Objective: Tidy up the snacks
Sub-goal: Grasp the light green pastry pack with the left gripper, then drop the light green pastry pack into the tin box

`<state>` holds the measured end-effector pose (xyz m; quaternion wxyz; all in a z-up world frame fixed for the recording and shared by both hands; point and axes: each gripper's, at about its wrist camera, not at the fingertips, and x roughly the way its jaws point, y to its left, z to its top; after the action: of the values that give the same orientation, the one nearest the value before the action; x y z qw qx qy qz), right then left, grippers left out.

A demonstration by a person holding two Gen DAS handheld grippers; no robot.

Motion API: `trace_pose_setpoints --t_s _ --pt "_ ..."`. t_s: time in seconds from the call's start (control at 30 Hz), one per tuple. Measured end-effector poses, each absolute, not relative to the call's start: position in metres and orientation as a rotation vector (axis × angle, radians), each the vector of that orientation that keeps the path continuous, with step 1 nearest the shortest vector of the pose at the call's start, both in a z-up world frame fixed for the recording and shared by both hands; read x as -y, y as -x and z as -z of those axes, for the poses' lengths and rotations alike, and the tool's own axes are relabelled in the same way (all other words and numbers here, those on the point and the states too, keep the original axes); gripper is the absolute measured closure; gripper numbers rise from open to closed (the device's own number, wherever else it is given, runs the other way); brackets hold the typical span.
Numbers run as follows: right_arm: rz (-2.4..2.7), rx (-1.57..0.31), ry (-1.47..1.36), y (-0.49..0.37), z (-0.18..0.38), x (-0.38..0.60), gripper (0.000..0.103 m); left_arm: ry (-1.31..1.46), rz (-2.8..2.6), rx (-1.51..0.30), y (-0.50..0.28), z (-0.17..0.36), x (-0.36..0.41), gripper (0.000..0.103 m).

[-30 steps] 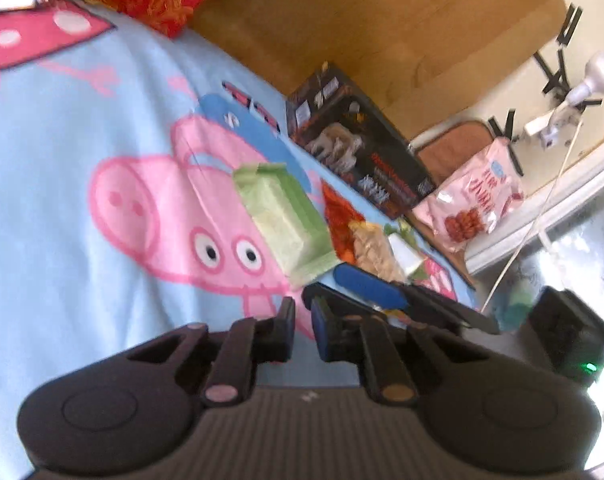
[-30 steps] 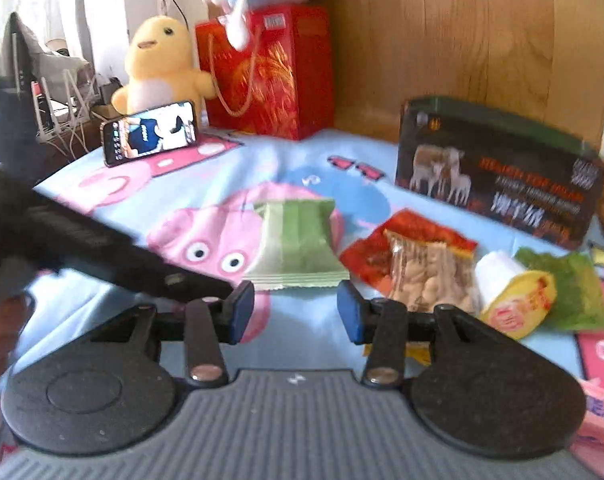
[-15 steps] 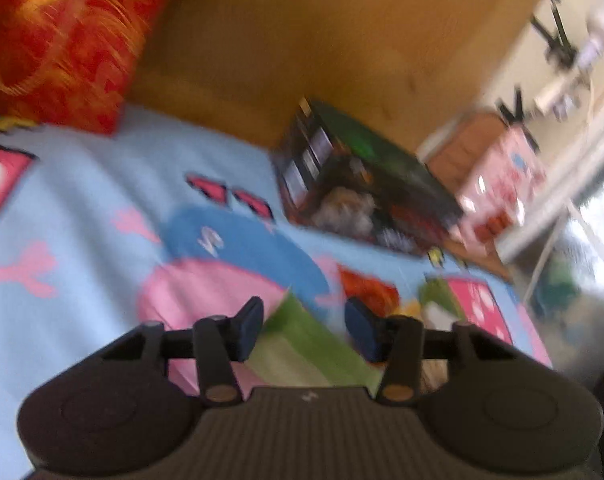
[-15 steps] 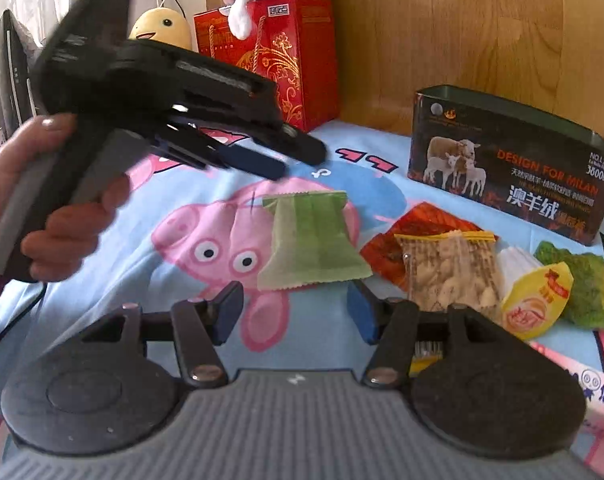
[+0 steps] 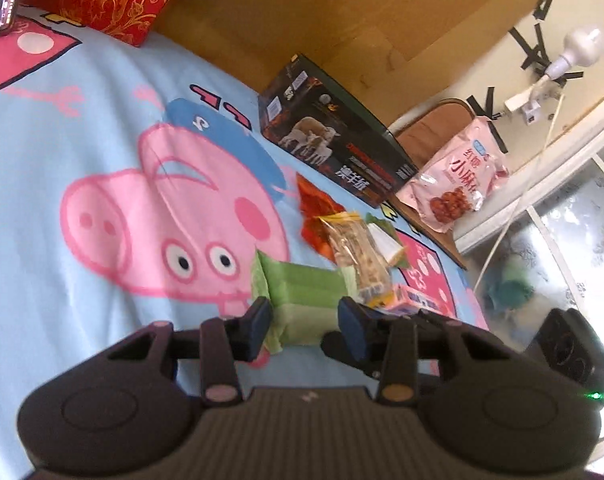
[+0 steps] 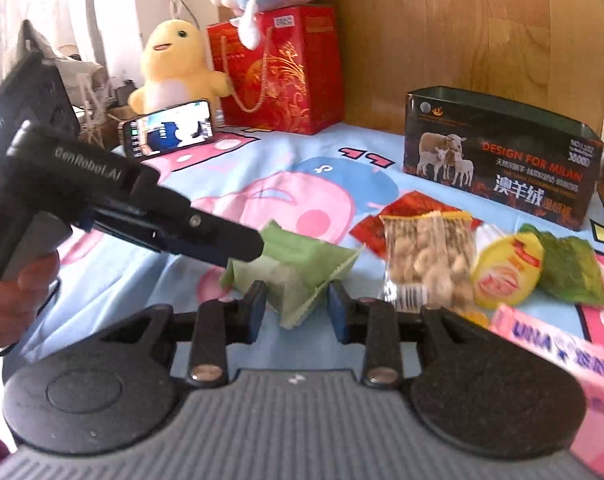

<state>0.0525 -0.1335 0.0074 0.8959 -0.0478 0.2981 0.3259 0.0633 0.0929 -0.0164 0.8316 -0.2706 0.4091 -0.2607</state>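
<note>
A green snack packet [image 5: 306,292] [image 6: 298,268] lies on the blue pig-print blanket [image 5: 62,152]. My left gripper [image 5: 305,322] is open, its fingers on either side of the packet's near end. My right gripper [image 6: 297,312] is open just in front of the same packet. The left gripper's body [image 6: 150,216] reaches over the packet from the left in the right wrist view. Beside the packet lie a peanut bag [image 6: 426,256], a red packet [image 6: 398,208], a yellow snack [image 6: 506,272], a dark green packet [image 6: 566,268] and a pink box [image 6: 562,364]. A dark open box [image 6: 498,160] stands behind them.
A red gift bag [image 6: 282,68], a yellow plush duck [image 6: 174,60] and a propped phone [image 6: 170,128] stand at the blanket's far left. A pink snack bag [image 5: 458,176] leans by the wall past the dark box. A wooden headboard [image 6: 462,28] backs the blanket.
My left gripper opened, then came down over the green packet, which now lies between its fingers. My right gripper moved closer to the packet. The packet is now crumpled and lifted at one corner.
</note>
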Motion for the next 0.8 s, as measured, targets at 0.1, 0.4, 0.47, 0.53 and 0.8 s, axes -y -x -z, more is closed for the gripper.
trace_pose_setpoints --t_s 0.1,0.4,0.47,0.53,0.8 --pt "-0.668 -0.612 0.114 -0.042 -0.007 0.133 0.064 0.553 0.518 -0.827 -0.062 0.007 -0.098 0.056" --pt "-0.659 -0.604 0.182 -0.048 0.001 0.105 0.049 0.528 0.534 -0.874 -0.067 0.02 -0.085 0.06" --pt "-0.662 -0.586 0.192 -0.043 0.002 0.102 0.055 0.501 0.531 -0.877 -0.065 0.017 -0.08 0.06" --pt "-0.641 -0.571 0.202 -0.043 0.002 0.098 0.059 0.498 0.533 -0.879 -0.064 0.013 -0.079 0.06" --pt "-0.604 -0.464 0.112 -0.05 -0.03 0.121 0.065 0.448 0.616 -0.74 -0.087 -0.045 -0.059 0.06"
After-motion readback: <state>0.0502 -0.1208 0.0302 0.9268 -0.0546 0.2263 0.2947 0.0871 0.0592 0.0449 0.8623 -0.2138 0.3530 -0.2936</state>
